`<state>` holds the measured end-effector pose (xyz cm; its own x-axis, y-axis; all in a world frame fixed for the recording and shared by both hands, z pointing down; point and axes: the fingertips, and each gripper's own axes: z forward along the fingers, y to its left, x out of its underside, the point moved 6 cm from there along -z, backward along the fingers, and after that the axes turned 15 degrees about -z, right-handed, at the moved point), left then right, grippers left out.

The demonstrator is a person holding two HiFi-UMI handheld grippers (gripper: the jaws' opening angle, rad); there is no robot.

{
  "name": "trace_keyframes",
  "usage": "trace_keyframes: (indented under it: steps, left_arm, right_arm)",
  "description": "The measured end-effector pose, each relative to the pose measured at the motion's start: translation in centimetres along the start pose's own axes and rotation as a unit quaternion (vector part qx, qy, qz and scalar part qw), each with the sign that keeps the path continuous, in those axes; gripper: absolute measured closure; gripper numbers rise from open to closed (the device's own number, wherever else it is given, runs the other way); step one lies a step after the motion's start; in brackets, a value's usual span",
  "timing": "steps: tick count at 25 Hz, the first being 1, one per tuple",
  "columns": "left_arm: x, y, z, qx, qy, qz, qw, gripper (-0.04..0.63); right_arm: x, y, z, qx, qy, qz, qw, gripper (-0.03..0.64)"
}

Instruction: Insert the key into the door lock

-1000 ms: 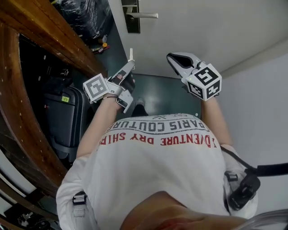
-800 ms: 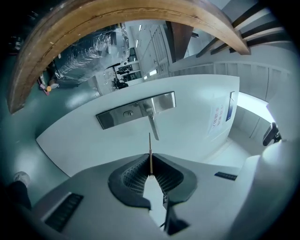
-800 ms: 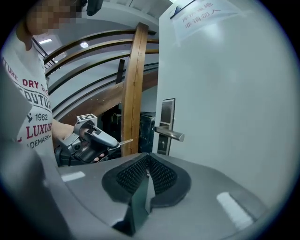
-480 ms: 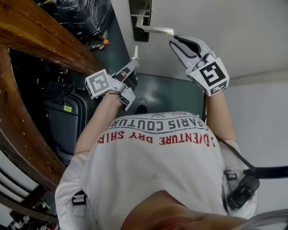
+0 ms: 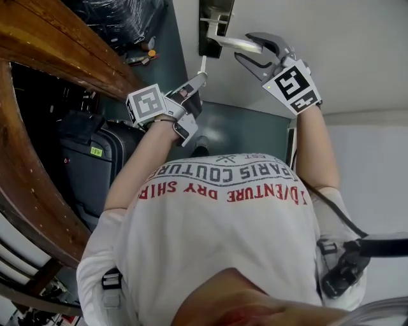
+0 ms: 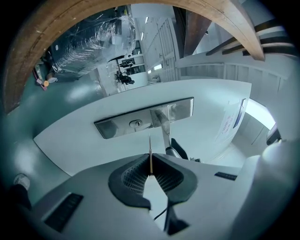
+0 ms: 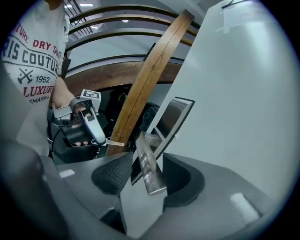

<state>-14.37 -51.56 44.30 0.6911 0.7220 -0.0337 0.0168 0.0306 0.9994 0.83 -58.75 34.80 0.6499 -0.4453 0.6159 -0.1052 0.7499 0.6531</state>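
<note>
Left gripper view: your key (image 6: 150, 145) points toward the lock (image 6: 136, 123).
Your left gripper (image 6: 150, 156) clamps the key; your right gripper's (image 7: 147, 155) jaws are opening, door handle (image 7: 150, 171) between them.

The left tongs (image 5: 200, 79) pinch the key (image 5: 203, 65) near the lock plate (image 5: 209, 19); right tongs (image 5: 245, 48), opening, straddle the handle (image 5: 231, 42).

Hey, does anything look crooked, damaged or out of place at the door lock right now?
Nothing stands out. The left gripper holds the key straight, aimed at the keyhole in the lock plate, not yet in. The right gripper's jaws are opening with the door handle between them.
</note>
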Motion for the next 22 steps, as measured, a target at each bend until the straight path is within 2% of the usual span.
trace_keyframes:
  steps: [2, 9, 16, 22]
  left_arm:
    - [-0.6, 0.5, 0.4, -0.004, 0.004, 0.003, 1.0, 0.572]
    - [-2.4, 1.9, 2.8, -0.017, 0.011, -0.008, 0.9998, 0.572]
    - [-3.5, 2.1, 4.7, -0.002, 0.01, -0.039, 0.9992, 0.572]
    - [-4.0, 2.2, 5.3, 0.003, 0.0, -0.044, 0.999, 0.572]
  right_arm:
    - [0.1, -0.1, 0.0, 0.0, 0.004, -0.005, 1.0, 0.465]
    - [0.3, -0.4, 0.1, -0.017, -0.001, -0.003, 1.0, 0.471]
    - [0.2, -0.2, 0.0, -0.009, -0.008, 0.006, 1.0, 0.471]
    - [0.3, -0.3, 0.0, -0.012, -0.013, 0.006, 1.0, 0.471]
